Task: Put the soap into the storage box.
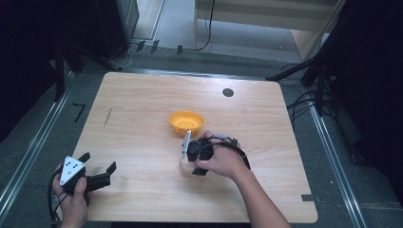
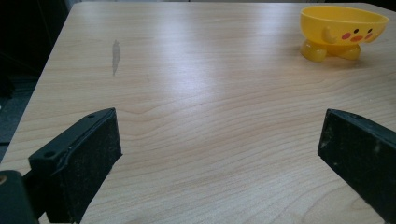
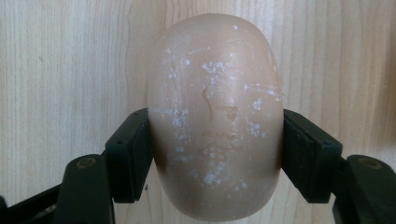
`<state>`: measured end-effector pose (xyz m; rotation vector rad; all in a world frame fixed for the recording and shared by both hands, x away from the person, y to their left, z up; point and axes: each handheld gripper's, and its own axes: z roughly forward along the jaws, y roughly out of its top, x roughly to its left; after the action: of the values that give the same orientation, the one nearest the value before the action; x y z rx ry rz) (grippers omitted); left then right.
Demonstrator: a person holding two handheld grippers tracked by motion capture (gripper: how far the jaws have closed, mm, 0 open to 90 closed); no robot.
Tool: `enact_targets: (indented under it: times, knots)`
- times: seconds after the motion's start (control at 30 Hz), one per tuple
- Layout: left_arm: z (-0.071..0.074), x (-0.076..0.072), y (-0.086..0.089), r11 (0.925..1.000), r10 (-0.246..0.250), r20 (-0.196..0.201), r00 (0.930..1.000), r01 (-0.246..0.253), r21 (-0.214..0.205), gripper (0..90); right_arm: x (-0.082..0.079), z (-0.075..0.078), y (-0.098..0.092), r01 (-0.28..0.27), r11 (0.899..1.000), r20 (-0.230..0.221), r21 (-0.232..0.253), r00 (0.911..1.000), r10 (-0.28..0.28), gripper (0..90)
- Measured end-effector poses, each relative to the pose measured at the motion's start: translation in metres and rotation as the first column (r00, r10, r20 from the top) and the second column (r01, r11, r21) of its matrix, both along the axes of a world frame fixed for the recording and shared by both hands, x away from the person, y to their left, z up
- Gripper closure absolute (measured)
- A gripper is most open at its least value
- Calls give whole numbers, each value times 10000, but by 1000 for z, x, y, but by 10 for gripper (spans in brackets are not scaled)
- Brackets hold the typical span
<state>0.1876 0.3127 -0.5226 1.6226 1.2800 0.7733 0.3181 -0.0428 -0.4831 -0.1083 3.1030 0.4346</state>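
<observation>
One wooden table (image 1: 142, 104) carries everything. Two grippers work over it. The left gripper (image 1: 97, 173) sits at the table's near left corner, jaws spread wide with nothing between them. The right gripper (image 1: 186, 159) points down near the table's middle, closer to the near edge, its jaws pinching one beige egg (image 3: 215, 116) from both sides; whether the egg touches the wood cannot be told. One yellow bowl (image 1: 186, 121) with a duck face and little feet stands just beyond the right gripper, at the table's middle.
</observation>
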Motion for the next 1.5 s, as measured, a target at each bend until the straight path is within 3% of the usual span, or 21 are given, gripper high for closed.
enact_targets:
  times: [0.9,1.5]
  knots:
    - [0,0,1,10000,-36,9,10000,36,-30,0,22,26,2,694,9971,-26,321,9976,-693,330]
    - [0,0,1,10000,-63,6,10000,63,-43,0,36,37,4,987,9951,-2,93,9951,-987,330]
